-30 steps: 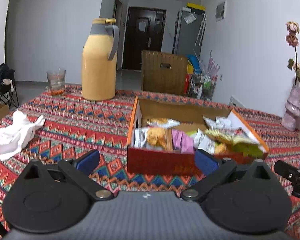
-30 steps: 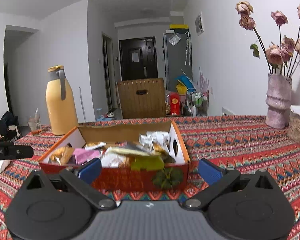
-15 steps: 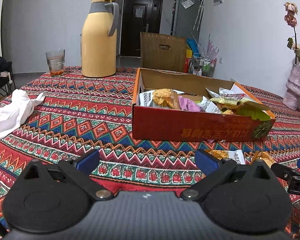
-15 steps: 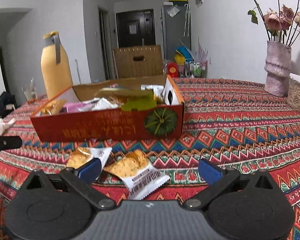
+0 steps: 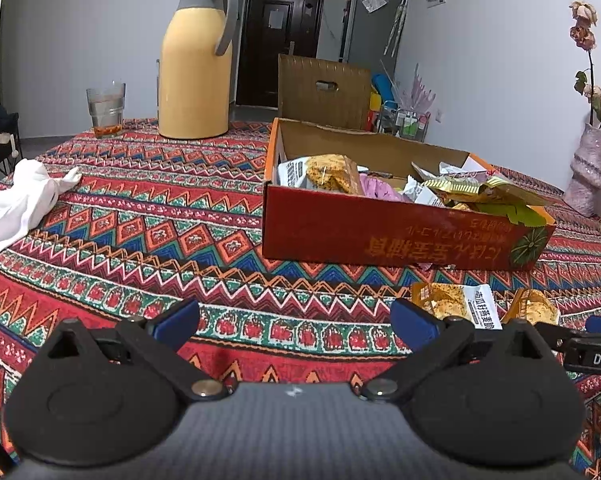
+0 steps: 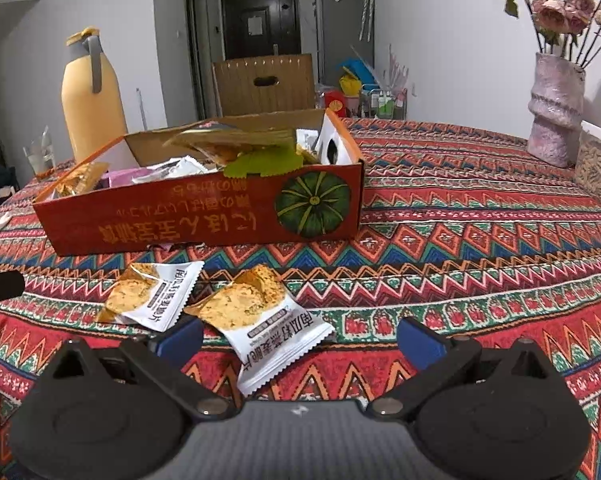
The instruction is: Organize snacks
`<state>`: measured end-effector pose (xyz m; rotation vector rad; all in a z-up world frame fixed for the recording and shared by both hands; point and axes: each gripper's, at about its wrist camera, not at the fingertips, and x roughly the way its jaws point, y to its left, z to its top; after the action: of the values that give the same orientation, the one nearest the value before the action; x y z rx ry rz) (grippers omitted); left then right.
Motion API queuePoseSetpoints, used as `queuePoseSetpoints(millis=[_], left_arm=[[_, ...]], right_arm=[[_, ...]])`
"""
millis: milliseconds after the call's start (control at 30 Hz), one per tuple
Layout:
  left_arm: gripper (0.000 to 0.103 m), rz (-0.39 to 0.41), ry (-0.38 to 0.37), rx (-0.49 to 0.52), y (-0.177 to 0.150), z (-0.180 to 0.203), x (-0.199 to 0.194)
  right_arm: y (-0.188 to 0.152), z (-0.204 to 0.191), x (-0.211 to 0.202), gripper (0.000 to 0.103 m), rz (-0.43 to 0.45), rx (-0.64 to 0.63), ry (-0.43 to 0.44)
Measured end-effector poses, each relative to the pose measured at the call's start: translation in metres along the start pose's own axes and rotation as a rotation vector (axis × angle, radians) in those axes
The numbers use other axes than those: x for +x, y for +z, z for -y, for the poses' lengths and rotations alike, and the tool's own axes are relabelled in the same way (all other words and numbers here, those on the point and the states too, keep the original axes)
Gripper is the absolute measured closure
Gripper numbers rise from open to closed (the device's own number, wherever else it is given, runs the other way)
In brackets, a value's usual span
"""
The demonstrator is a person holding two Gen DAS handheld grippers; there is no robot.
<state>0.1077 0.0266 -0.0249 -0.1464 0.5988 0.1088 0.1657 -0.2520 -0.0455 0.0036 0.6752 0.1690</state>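
A red cardboard box (image 5: 380,236) (image 6: 204,220) holds several snack packets on the patterned tablecloth. Two white-and-orange cracker packets lie on the cloth in front of it: one (image 6: 152,296) (image 5: 456,304) to the left, one (image 6: 268,320) (image 5: 534,310) to the right. My right gripper (image 6: 300,340) is open, low over the cloth, with the right packet lying between its blue fingers. My left gripper (image 5: 294,320) is open and empty, left of the packets, its right finger (image 5: 412,322) close to the left packet.
A yellow thermos jug (image 5: 196,60) and a glass (image 5: 106,108) stand at the back left. A white cloth (image 5: 20,200) lies at the left. A pink vase with dried roses (image 6: 556,108) and a clear container (image 6: 598,164) stand at the right.
Both grippers have dropped lower and tilted down toward the cloth. The two loose packets in front of the box have come into view and now sit near the fingers. Jaws stayed open.
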Motion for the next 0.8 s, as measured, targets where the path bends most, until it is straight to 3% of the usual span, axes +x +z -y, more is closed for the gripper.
queuePoseSetpoints(millis=[133,233,300,367,433,800], left_arm=[[0.000,-0.010,-0.002,-0.001,-0.001,0.000,0.002],[0.000,-0.009,-0.003,-0.003,-0.001,0.000,0.002],[0.000,-0.013,-0.001,-0.005,-0.001,-0.001,0.003],[0.000,-0.016,0.000,-0.005,-0.001,-0.001,0.003],[0.000,-0.018,0.004,-0.002,-0.002,-0.001,0.004],[0.000,-0.064,0.027,0.043,0.005,0.013,0.002]], right_arm=[[0.007,-0.009,0.007,0.001,-0.002,-0.052,0.015],[0.011,-0.017,0.016,0.009,-0.022,-0.116,0.010],[0.012,-0.019,0.019,0.021,-0.032,-0.141,0.010],[0.012,-0.019,0.022,0.050,-0.041,-0.146,0.029],[0.012,-0.018,0.021,0.060,-0.037,-0.135,0.062],[0.010,0.002,0.010,0.062,0.057,-0.031,0.105]])
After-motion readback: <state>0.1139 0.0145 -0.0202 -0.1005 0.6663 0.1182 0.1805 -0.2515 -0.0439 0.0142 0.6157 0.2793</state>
